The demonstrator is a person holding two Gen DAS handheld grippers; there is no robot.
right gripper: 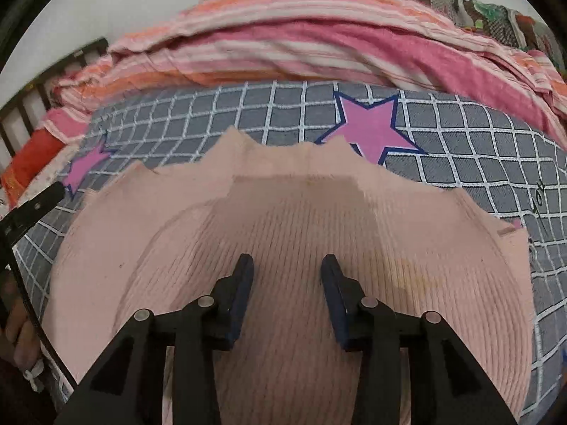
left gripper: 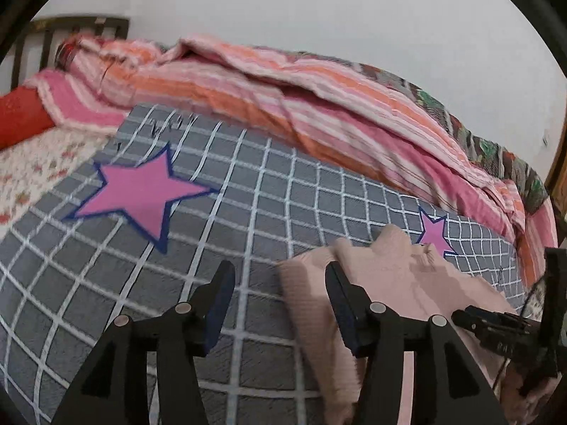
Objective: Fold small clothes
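Note:
A pale pink ribbed knit garment (right gripper: 290, 233) lies on the grey checked bedcover (right gripper: 478, 131), with a folded layer on top. My right gripper (right gripper: 287, 265) is open and empty, hovering over the garment's middle. In the left wrist view the garment (left gripper: 400, 276) is at the lower right. My left gripper (left gripper: 280, 276) is open and empty at the garment's left edge; its right finger (left gripper: 342, 294) is over the cloth, its left finger (left gripper: 221, 294) over the bedcover. The right gripper's body (left gripper: 503, 329) shows at the far right there.
Pink stars (left gripper: 141, 191) mark the bedcover. A bunched pink and orange striped quilt (left gripper: 283, 88) lies along the far side by the white wall. A red pillow (left gripper: 21, 117) and dark headboard (left gripper: 53, 35) are at the left. The left gripper's edge (right gripper: 32, 205) shows at left.

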